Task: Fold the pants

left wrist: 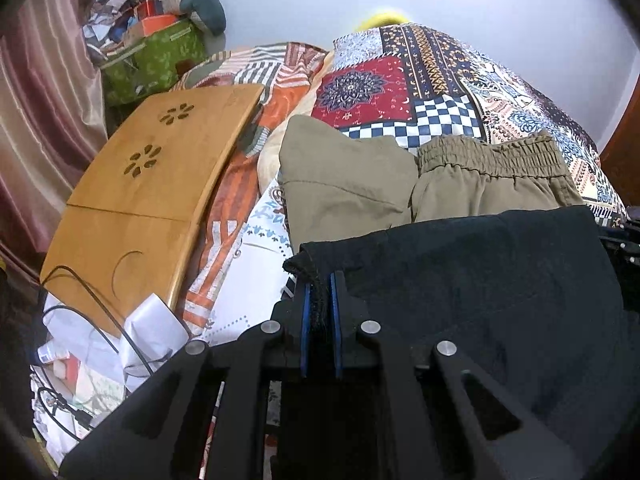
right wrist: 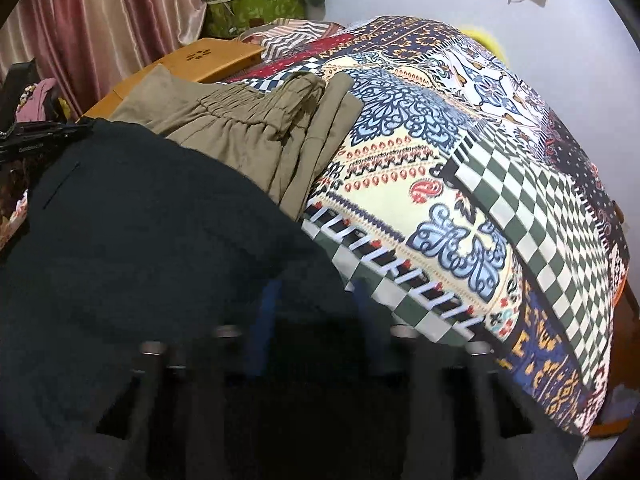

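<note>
On patchwork quilt [right wrist: 460, 208], L gripper [left wrist: 320, 312] clamps knit black pants [left wrist: 480, 280] hem; R gripper [right wrist: 316, 316] blurred, can't tell.

Right wrist view, blurred in the foreground.
- Right gripper [right wrist: 314, 300]: blue-padded fingers [right wrist: 264, 312] visible with a gap between them; black cloth lies over and around them, grip not discernible.
- Black pants [right wrist: 140, 240]: spread across lower left, covering part of the bed.
- Khaki pants [right wrist: 256, 132]: folded, elastic waistband showing, just beyond the black pair, overlapped by its edge.
- Patchwork bedspread [right wrist: 460, 184]: checks, paisley, florals.
- Wooden lap tray [right wrist: 216, 56]: behind the khaki pants.
- Pink curtain [right wrist: 100, 12]: upper left.
- Green box [right wrist: 256, 10]: by the wall.
</note>
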